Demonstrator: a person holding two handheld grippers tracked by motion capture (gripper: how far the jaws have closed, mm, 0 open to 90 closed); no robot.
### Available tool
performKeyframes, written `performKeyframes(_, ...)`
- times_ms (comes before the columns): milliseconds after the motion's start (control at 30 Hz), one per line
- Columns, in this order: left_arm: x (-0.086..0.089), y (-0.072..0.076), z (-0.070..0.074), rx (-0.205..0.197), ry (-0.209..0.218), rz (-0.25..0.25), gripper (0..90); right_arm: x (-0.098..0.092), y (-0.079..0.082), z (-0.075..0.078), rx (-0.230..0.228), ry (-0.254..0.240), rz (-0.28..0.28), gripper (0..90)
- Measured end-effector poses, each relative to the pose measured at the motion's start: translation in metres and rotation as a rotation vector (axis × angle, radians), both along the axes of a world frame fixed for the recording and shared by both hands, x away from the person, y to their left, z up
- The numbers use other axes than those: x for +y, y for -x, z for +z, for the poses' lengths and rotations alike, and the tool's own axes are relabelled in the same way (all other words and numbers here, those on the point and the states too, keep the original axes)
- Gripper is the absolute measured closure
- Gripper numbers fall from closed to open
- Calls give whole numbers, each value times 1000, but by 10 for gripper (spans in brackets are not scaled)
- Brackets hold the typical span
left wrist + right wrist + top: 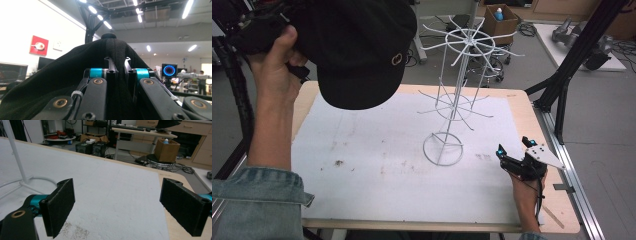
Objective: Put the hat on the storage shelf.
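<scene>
Two grippers in play, one raised, one low. Left gripper (117, 65) is held high at the top left of the high view, gripped by the person's left hand (272, 65). Its jaws are pressed together on a fold of a black fabric cap (354, 47), pinching the cloth between them; in the left gripper view the dark knit rises above the jaw tips to the cap's top button. The cap hangs in the air above the far left part of the table, crown toward the camera, a small round metal emblem on its side.

Right gripper (516, 147) sits low at the near right corner of the table, held in the right hand (527, 192), grey three-cornered plate on top. Its jaws are spread wide with nothing between them; the right gripper view shows the two black pads well apart over bare white sheet.

White wire display rack (457, 85) stands upright near the middle of the table on a ring base, thin spokes fanning out at two levels. Its hooks are bare. It stands apart from both grippers.

White foam sheet (362, 165) covers most of the light wooden tabletop (562, 210), marked with a few brownish smudges.
</scene>
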State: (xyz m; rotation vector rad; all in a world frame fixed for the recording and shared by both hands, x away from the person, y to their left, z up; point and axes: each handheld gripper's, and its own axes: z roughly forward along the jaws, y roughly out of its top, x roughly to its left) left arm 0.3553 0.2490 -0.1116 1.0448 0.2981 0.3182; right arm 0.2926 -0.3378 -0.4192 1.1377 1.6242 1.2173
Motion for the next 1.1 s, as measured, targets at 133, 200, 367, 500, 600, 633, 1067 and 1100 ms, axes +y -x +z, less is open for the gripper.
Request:
performKeyframes(133, -9, -7, 5, 6, 14, -31, 847, 0, 0, 0, -2, 0, 0, 121)
performKeyframes(200, -15, -11, 7, 12, 10, -38, 847, 0, 0, 0, -2, 1, 0, 121)
performKeyframes(367, -30, -23, 11, 36, -5, -44, 846, 0, 0, 0, 3, -3, -3, 121)
performKeyframes(500, -40, -35, 9, 80, -14, -29, 847, 0, 0, 0, 6, -3, -1, 121)
performKeyframes(600, -44, -41, 6, 100, -23, -28, 847, 0, 0, 0, 5, 1, 1, 121)
performKeyframes(633, -47, -46, 3, 122, -32, -25, 846, 0, 0, 0, 4, 0, 0, 121)
performKeyframes(1067, -45, -51, -14, 193, -104, -8, 836, 0, 0, 0, 6, 5, 2, 122)
performKeyframes(1100, -44, -51, -16, 198, -116, -5, 832, 0, -1, 0, 8, 5, 1, 122)
